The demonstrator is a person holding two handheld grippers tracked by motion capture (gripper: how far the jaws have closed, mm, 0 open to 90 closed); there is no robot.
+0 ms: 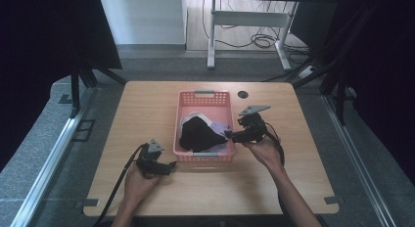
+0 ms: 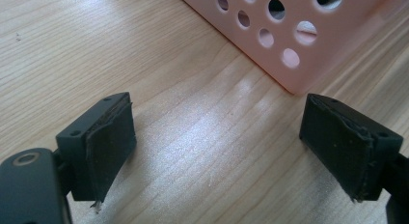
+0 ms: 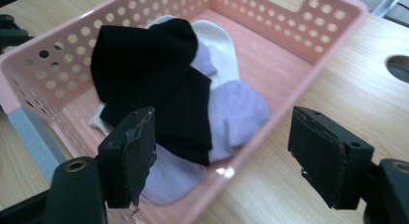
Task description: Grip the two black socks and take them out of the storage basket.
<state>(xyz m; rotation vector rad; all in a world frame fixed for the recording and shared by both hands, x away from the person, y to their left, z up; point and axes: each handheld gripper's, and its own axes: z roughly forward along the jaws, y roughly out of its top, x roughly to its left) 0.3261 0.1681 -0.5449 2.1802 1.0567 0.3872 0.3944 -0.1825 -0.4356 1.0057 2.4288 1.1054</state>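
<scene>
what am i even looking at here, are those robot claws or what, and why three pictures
No robot here: a person sits at a wooden table and holds a hand tool with two black jaws in each hand. The left gripper and the right gripper are both open and hold nothing.

The high view looks down from above. The other two come from small cameras riding on each gripper, looking out between its own jaws.

On the table sits a pink basket with holes in its walls. Inside lie a black cloth, a lilac one and a white one, apparently socks. The right gripper hangs over the basket's edge.
</scene>
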